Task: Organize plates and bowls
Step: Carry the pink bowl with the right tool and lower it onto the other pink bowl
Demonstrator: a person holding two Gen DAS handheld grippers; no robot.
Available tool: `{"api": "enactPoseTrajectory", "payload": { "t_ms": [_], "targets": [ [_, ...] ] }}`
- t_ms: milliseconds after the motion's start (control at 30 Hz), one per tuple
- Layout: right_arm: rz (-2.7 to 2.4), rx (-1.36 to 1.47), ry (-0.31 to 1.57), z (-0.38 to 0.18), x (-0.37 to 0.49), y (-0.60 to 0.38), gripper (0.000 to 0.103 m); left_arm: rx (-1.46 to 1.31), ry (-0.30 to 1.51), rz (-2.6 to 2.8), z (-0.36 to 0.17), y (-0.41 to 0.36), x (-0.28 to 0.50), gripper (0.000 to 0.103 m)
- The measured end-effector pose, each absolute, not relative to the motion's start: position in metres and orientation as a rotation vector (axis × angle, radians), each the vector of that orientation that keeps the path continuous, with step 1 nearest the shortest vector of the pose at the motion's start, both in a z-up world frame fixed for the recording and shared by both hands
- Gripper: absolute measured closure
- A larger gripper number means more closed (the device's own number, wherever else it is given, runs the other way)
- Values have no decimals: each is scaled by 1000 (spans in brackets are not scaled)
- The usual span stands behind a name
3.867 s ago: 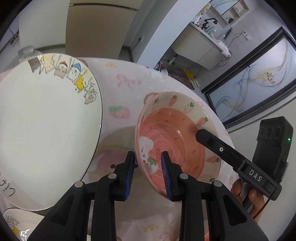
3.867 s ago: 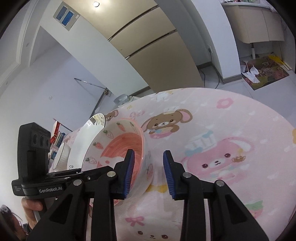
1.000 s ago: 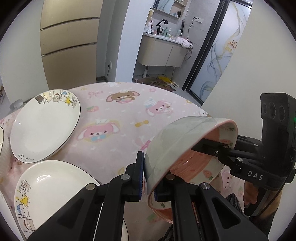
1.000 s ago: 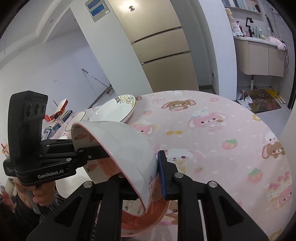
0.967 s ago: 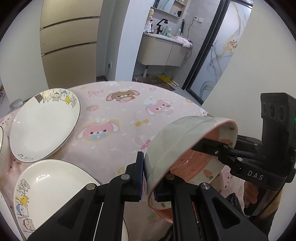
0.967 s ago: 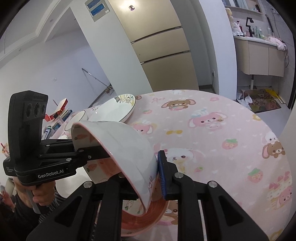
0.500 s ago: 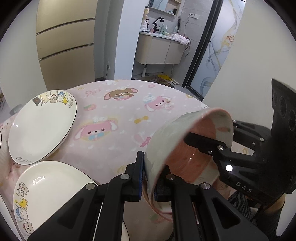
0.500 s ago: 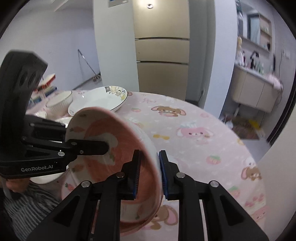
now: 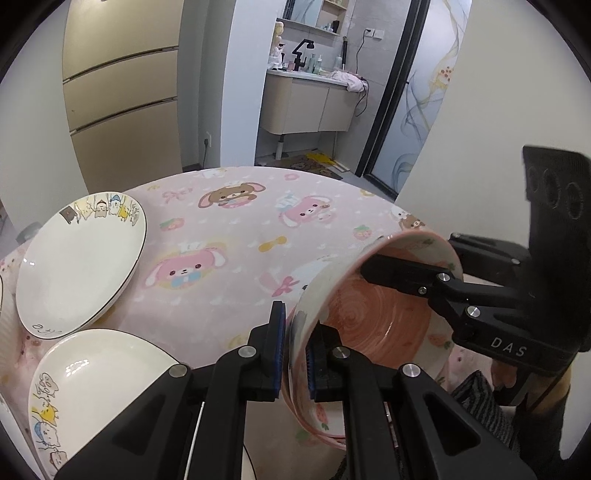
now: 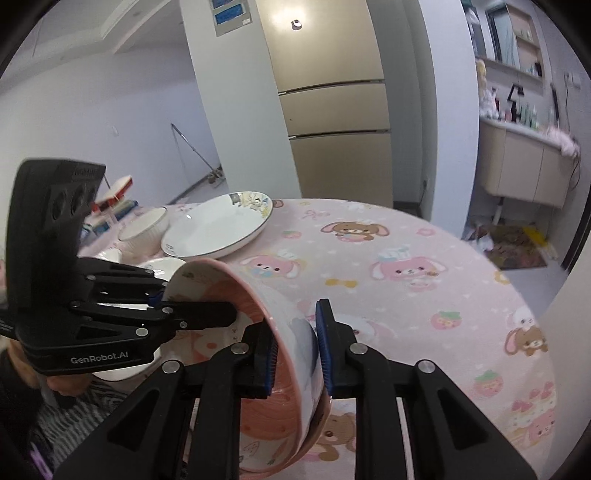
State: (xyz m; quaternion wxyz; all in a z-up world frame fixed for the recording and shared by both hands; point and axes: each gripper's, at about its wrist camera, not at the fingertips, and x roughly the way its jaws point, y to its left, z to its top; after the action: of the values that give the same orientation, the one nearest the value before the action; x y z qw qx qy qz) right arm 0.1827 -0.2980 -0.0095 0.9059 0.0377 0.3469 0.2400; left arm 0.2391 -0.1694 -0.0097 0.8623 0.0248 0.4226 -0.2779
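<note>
Above the table's near edge (image 9: pixel 229 373), both grippers' jaws clamp opposite rims of the tilted pink bowl (image 9: pixel 373 317).

Even indoor light; ceiling lamp (image 10: pixel 296 24) glares at top centre; fisheye bends edges, dark corners, right side blurred.

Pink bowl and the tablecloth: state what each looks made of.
Pink bowl: likely glazed ceramic, given the glossy spiral-painted inside and thick rigid rim.
Tablecloth: seems soft matte fabric or plush, with printed cartoon animals and no glare; the exact fibre is unclear.
</note>
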Motion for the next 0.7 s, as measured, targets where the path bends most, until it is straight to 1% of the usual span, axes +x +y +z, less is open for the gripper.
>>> {"api": "enactPoseTrajectory", "payload": {
  "t_ms": [233, 500, 600, 700],
  "targets": [
    [580, 350, 800, -26, 197, -319, 84, -17, 869, -597, -5, -160, 242, 93],
    [669, 612, 844, -47, 209, -336, 82, -66, 842, -627, -1, -152, 242, 92],
    [676, 656, 853, -50, 210, -339, 82, -78, 841, -641, 0, -151, 243, 91],
    [646, 576, 850, -43, 206, -332, 82, -71, 857, -640, -3, -151, 243, 91]
  ]
}}
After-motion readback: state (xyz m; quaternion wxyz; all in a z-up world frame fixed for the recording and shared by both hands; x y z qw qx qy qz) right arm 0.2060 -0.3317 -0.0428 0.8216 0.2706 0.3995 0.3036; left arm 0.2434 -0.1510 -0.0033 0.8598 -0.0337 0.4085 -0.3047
